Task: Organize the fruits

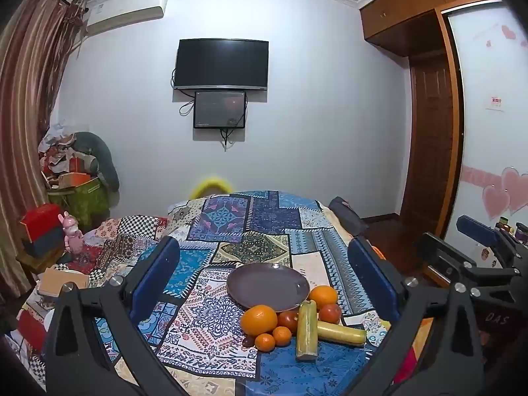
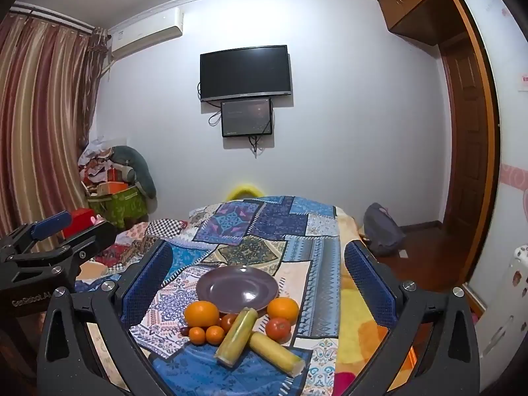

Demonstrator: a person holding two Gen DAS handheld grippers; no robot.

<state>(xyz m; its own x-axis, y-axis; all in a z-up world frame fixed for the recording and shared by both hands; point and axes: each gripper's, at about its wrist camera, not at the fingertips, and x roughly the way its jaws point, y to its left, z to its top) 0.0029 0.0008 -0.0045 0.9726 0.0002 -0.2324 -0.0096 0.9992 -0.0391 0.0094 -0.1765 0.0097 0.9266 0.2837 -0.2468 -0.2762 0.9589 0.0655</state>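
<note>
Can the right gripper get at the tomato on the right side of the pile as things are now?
Probably yes. The right gripper is open and empty, and the tomato lies at the pile's right edge, bare on its right and near sides. Only a wrapped corn cob lies close in front.

Pale bluish-white wall [image 1: 313,76] with black wall-mounted television [image 1: 221,64] at centre, white air conditioner [image 1: 127,11] upper left, striped brown curtains [image 1: 28,105] far left, wooden wardrobe [image 1: 429,105] right, dark wooden floor [image 2: 425,264] lower right
</note>
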